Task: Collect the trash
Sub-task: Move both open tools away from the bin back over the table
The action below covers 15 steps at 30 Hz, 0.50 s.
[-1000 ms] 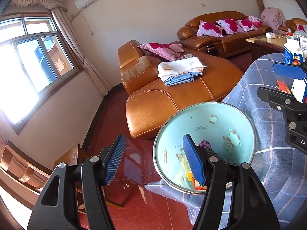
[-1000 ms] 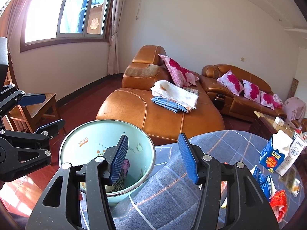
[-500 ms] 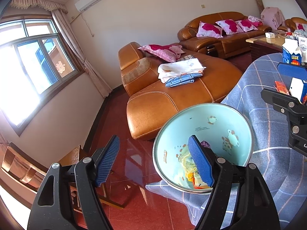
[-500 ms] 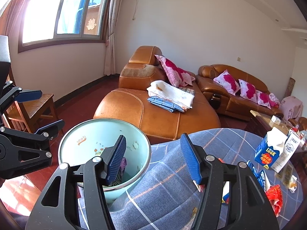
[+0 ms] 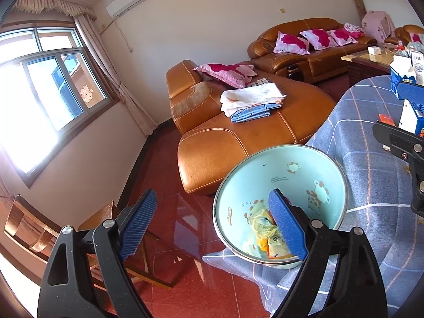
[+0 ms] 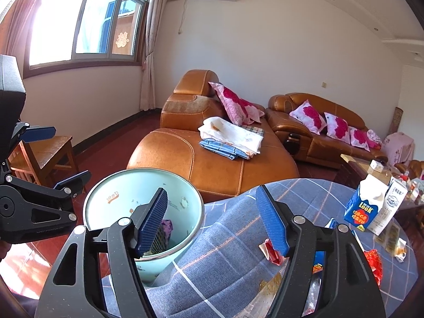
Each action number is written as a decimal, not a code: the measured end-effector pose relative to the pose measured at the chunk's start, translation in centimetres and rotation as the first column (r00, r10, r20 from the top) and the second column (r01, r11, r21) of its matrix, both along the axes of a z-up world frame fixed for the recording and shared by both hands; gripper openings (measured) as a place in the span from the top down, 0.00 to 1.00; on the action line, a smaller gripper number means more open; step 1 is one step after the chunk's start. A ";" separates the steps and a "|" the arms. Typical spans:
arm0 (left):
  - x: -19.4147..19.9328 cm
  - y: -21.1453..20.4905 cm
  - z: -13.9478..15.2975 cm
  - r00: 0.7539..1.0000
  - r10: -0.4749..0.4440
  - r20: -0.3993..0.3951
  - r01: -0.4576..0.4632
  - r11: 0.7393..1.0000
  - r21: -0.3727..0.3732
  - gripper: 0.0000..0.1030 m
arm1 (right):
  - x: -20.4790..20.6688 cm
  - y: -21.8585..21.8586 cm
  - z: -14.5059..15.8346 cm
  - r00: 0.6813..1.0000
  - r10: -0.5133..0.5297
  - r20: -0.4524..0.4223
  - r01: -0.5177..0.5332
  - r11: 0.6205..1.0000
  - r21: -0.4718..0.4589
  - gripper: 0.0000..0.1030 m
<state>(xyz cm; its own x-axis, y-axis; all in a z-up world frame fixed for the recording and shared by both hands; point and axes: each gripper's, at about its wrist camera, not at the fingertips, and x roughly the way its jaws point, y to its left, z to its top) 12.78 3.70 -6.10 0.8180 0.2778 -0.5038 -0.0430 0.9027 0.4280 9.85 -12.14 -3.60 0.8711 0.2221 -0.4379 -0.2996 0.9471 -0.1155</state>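
**Both claws spreading over bin, nothing held**

Room: tan leather sofa (image 6: 212,159) across the back, 12 o'clock in R wrist view, folded linens (image 6: 230,137) on its chaise. Not task-relevant.

Table w/ blue plaid cloth (image 6: 225,259) fills 4–6 o'clock in R view. Trash left on it: blue/white milk cartons (image 6: 371,206) at 3 o'clock, standing upright; red wrapper (image 6: 273,251) just beside the R claw's right pad; more wrappers (image 6: 373,265) at 4 o'clock near the table edge.

Pale blue bin (image 5: 281,201) at table edge, 5 o'clock in L view, 8 o'clock in R view. Already has stuff in it: yellow bag (image 5: 261,225) plus orange bits at bottom; purple wrapper (image 6: 167,228) visible from R side.

L gripper (image 5: 212,225): jaws opening, much wider than 1 s ago, nothing between pads. Right pad hangs over bin mouth, left pad out over red floor (image 5: 190,251).

R gripper (image 6: 212,220): jaws opening too, less wide than L, nothing gripped. Left pad over bin, right pad over cloth.

Change vs 1 s ago: both sets of jaws have spread, hands barely shifted. Reads like a drop just finished, can't confirm which item. Judgement: partway done, cartons + wrappers pending. Next prob R goes for red wrapper, it's closest. Risk: thin foil on soft cloth, pads may pinch cloth w/ it.
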 end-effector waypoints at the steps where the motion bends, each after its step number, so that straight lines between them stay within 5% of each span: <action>1: 0.0 -0.1 0.1 1.000 0.000 0.003 0.000 1.000 0.001 0.13 | -0.2 -0.1 0.1 1.000 -0.002 0.006 0.002 1.000 0.003 0.31; 15: -1.0 -2.2 0.5 0.999 -0.031 0.019 0.031 0.999 0.014 0.06 | -2.8 -2.3 1.1 0.997 -0.056 0.052 0.055 0.998 0.035 0.16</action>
<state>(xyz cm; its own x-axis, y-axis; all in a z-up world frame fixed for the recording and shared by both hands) 11.75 1.48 -5.55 0.8358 0.2591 -0.4840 -0.0235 0.8977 0.4399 7.01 -14.47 -2.51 0.9043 0.1864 -0.3841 -0.2407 0.9656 -0.0980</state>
